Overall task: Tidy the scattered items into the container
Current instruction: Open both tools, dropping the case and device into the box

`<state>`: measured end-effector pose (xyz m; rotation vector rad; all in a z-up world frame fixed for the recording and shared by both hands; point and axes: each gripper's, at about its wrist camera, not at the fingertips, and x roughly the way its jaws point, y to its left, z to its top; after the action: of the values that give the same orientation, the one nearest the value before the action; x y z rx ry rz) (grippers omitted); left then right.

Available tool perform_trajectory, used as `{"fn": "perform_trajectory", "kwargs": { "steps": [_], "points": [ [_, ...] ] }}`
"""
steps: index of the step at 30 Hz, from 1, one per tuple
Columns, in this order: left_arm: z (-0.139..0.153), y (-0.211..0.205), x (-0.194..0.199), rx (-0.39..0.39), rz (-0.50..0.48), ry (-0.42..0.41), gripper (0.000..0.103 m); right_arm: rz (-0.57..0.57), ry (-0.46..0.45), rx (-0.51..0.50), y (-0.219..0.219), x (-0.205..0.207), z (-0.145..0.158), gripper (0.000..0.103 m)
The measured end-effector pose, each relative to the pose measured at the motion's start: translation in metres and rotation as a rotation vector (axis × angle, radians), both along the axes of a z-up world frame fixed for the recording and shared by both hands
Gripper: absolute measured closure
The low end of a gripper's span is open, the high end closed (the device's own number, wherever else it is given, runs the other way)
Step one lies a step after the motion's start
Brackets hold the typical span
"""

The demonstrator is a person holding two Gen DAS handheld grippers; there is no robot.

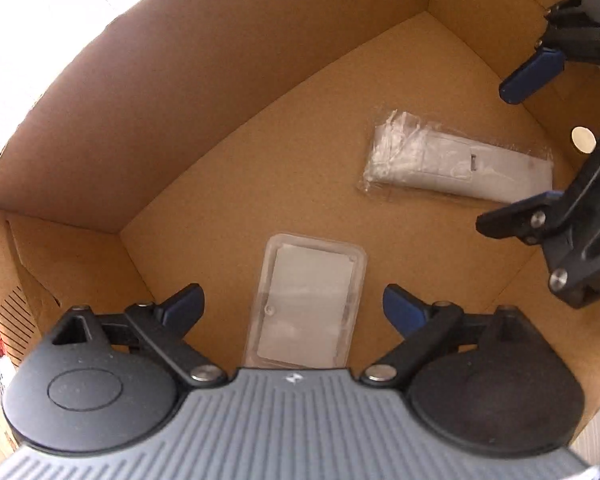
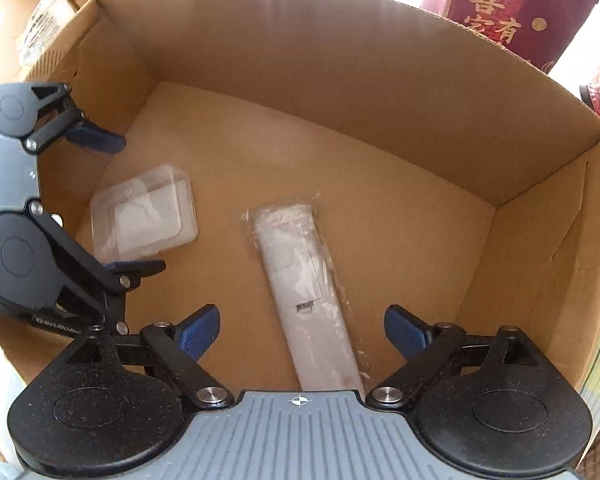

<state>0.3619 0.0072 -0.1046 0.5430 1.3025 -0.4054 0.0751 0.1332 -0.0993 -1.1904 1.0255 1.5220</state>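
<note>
Both grippers hang over a big brown cardboard box (image 2: 340, 60) and look down into it. The left gripper (image 1: 292, 312) has its blue-tipped jaws spread wide with nothing between them. Right under it, on the box floor, lies a clear plastic case (image 1: 306, 304) with a flat white card inside. The right gripper (image 2: 302, 334) is wide apart too and holds nothing. Below it lies a long white remote control (image 2: 308, 296) wrapped in a clear plastic bag, flat on the floor, near the case but not touching it. The remote has a small dark mark on it, too blurry to read. The black arm of the left gripper, seen from the right wrist camera, has tiny white letters that are too small to read. Outside the box, past its far wall, stands a dark red box (image 2: 516, 12) with gold Chinese writing; the signs 吾 and 有 can be read. At the far left is a white packet (image 2: 44, 28) with small black print that cannot be read.
</note>
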Motion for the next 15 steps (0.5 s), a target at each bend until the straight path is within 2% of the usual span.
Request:
{"fn": "perform_trajectory", "kwargs": {
  "steps": [4, 15],
  "points": [
    [0.002, 0.003, -0.006, 0.012, -0.004, -0.012, 0.007, -0.006, 0.001, -0.005, -0.005, 0.003, 0.002, 0.009],
    [0.03, 0.004, -0.018, -0.009, 0.0, -0.056, 0.007, -0.024, 0.008, 0.017, -0.016, -0.006, 0.025, 0.009]
  ]
}}
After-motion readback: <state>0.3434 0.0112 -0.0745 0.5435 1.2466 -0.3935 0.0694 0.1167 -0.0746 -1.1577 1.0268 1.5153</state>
